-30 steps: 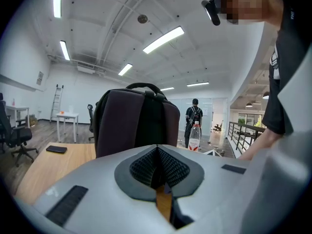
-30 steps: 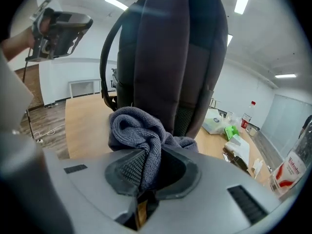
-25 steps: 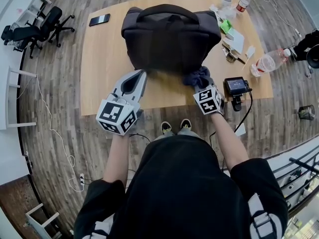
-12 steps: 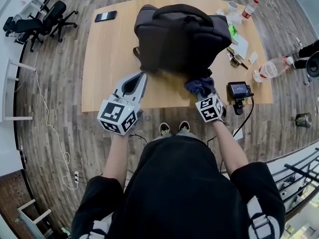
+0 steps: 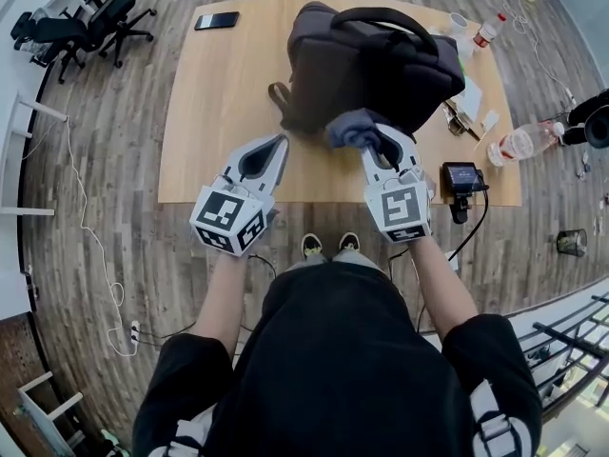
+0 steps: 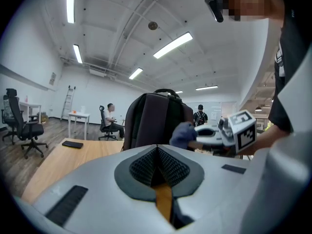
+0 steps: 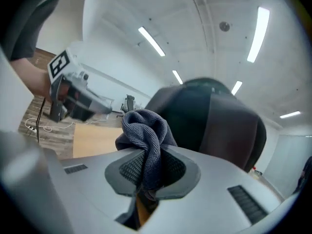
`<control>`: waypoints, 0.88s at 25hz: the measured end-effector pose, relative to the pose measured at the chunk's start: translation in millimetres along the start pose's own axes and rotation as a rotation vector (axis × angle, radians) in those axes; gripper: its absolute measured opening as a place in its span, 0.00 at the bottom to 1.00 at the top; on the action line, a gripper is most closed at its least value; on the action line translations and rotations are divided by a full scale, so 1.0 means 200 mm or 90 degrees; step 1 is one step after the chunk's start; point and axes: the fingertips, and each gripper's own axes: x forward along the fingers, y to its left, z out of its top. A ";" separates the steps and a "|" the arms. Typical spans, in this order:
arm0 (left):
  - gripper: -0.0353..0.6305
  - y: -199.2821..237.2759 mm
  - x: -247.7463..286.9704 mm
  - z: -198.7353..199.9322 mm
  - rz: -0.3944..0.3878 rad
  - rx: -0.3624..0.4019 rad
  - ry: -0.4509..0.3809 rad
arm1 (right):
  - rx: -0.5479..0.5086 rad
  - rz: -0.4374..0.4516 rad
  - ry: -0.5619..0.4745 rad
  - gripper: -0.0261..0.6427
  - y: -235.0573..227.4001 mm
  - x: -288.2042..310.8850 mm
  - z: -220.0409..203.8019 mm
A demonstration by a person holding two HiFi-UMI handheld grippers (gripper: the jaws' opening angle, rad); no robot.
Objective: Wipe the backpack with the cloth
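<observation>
Entry, mid-task, noted from beside the table.

Nearest the person: left gripper (image 5: 277, 144) held level over the near edge of the table (image 5: 205, 131), jaws pressed together with nothing between them. It is idle and just short of the bag.

Right gripper (image 5: 378, 144) is beside it, clamped hard on the cloth (image 5: 350, 129). The cloth is dark blue-grey, and a bunched wad of it stands out past the jaw tips. The wad sits at the backpack's near face, fairly high up (contact itself I cannot confirm from here).

Step in hand, as I judge it: bringing the cloth onto the bag for a wiping stroke. Most of the surface is probably yet to be covered.

Next move calls for pressing the wad flat against the fabric and dragging it across without losing the pinch. The bag is soft and free-standing, so a push may shove or tip it. The closed left gripper could brace its side.

Backpack (image 5: 352, 60): dark grey-brown, upright in the middle of the wooden table. Its arched top handle is up and a short strap tab sticks out low on its left side. No visible stains.

Beyond it: a phone (image 5: 217, 20) at the far left corner and a plastic bottle (image 5: 519, 144) on the right edge.
</observation>
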 end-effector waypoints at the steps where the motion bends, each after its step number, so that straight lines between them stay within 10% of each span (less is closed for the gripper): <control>1: 0.08 0.00 0.00 0.00 -0.001 0.002 0.000 | -0.013 -0.009 -0.030 0.11 -0.03 0.00 0.13; 11: 0.08 -0.02 -0.04 -0.01 -0.005 -0.003 -0.020 | -0.077 -0.059 -0.110 0.11 -0.27 0.14 0.75; 22: 0.08 -0.01 -0.02 -0.02 0.011 -0.007 -0.013 | -0.059 -0.041 -0.040 0.11 -0.02 0.35 0.46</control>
